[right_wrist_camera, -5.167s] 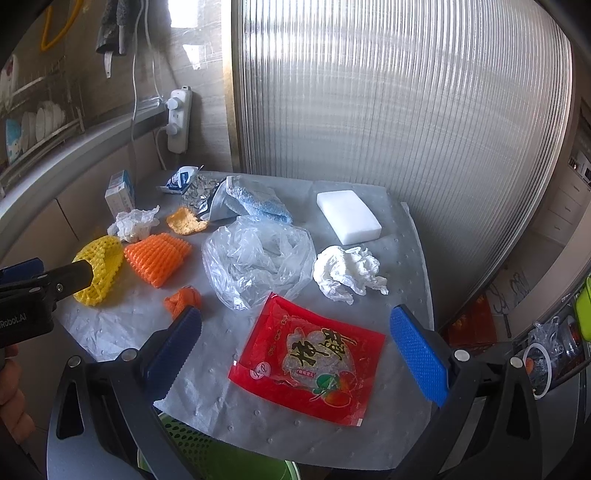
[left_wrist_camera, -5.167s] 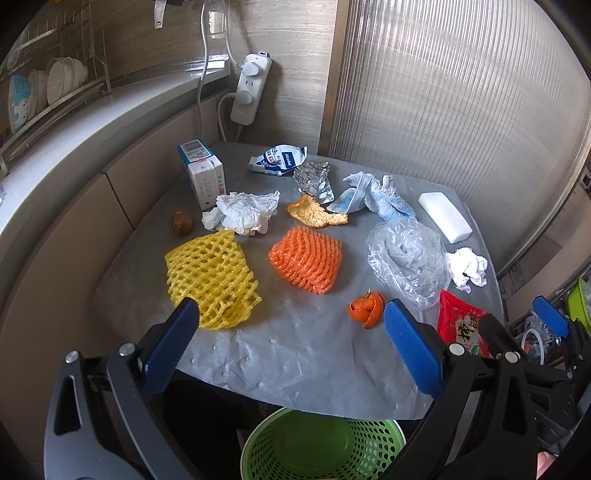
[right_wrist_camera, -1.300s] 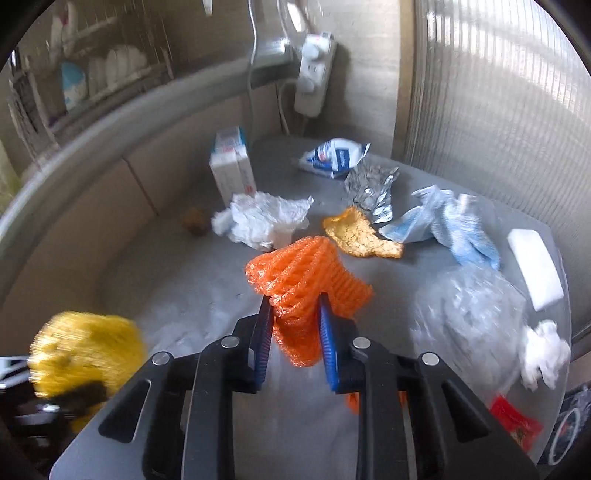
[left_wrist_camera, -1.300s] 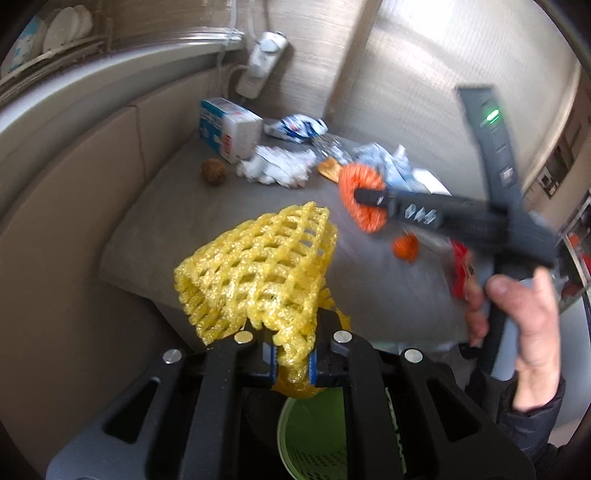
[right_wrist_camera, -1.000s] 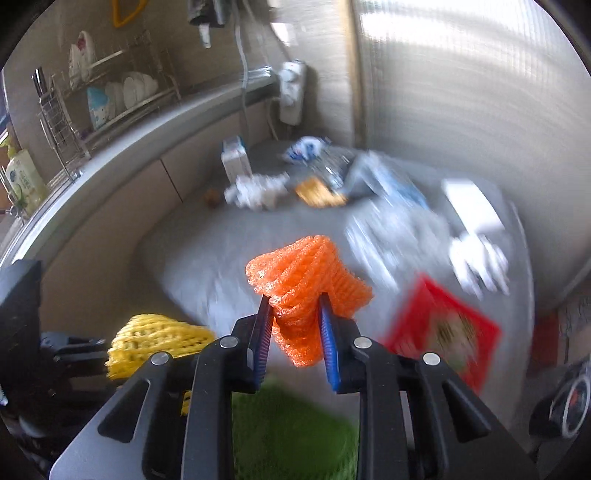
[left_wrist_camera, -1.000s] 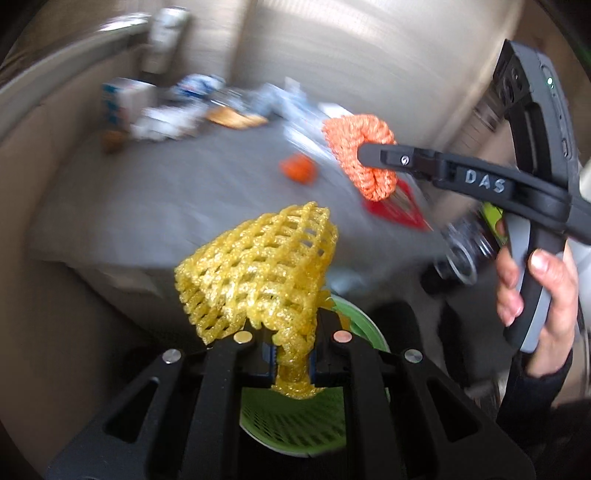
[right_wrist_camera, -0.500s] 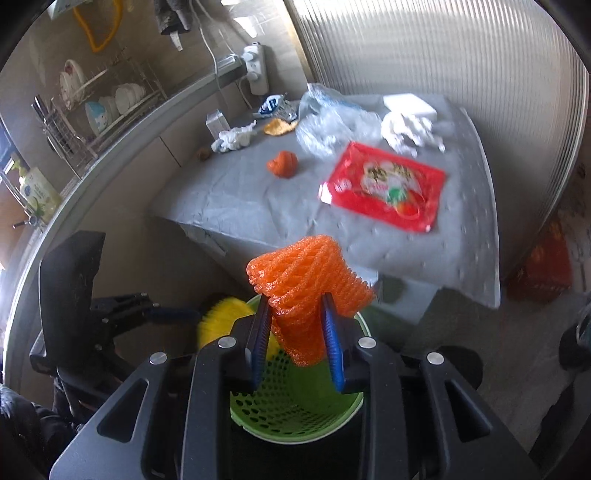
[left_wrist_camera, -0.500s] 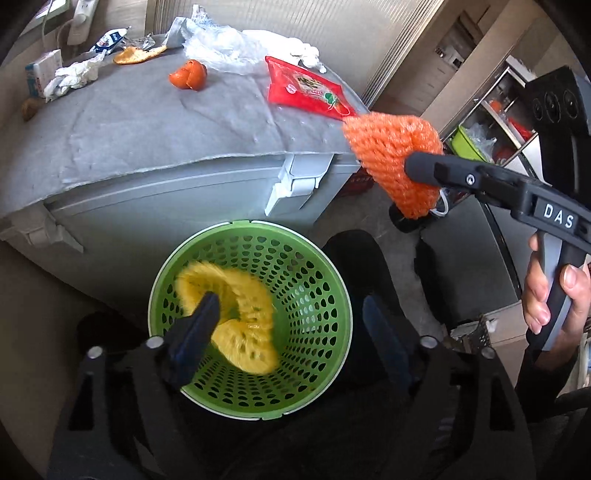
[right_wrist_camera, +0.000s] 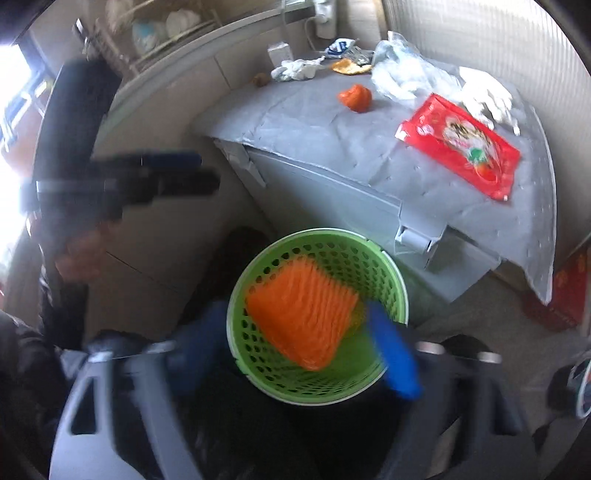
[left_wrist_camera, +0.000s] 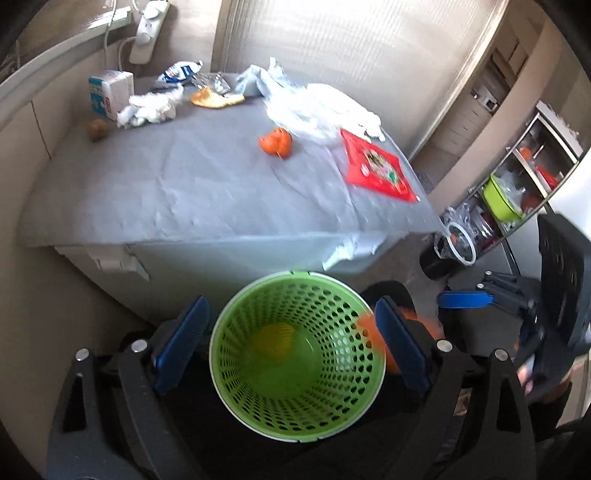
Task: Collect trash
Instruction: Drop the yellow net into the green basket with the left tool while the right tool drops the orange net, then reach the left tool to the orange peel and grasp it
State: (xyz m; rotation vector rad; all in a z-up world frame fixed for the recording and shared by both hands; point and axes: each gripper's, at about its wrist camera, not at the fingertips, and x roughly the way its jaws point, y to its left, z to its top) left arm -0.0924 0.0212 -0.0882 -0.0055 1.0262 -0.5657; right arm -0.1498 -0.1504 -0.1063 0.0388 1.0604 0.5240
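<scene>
The orange net (right_wrist_camera: 303, 314), blurred, sits at the mouth of the green basket (right_wrist_camera: 391, 284) below the tabletop's near edge; only the left view shows the yellow net (left_wrist_camera: 275, 336) at the basket's bottom. Both the left gripper (left_wrist_camera: 291, 345) and right gripper (right_wrist_camera: 295, 350) are spread apart.

— What sort of room is this?

— A small kitchen corner. A ribbed translucent panel (left_wrist_camera: 354, 48) runs behind a low table under a wrinkled grey sheet (left_wrist_camera: 207, 184), and daylight glows through it.

— And on the left?

— Beige wall panels (left_wrist_camera: 26, 122) under a curved grey ledge (right_wrist_camera: 207, 33), with a white power strip (left_wrist_camera: 147, 31) hanging by its cable. A dish rack (right_wrist_camera: 159, 33) with plates stands on the ledge (blurred in the right wrist view).

— The other side?

— An open shelving unit (left_wrist_camera: 517, 184) crammed with containers, one lime green. The floor (right_wrist_camera: 491, 317) looks pale grey-beige.
</scene>
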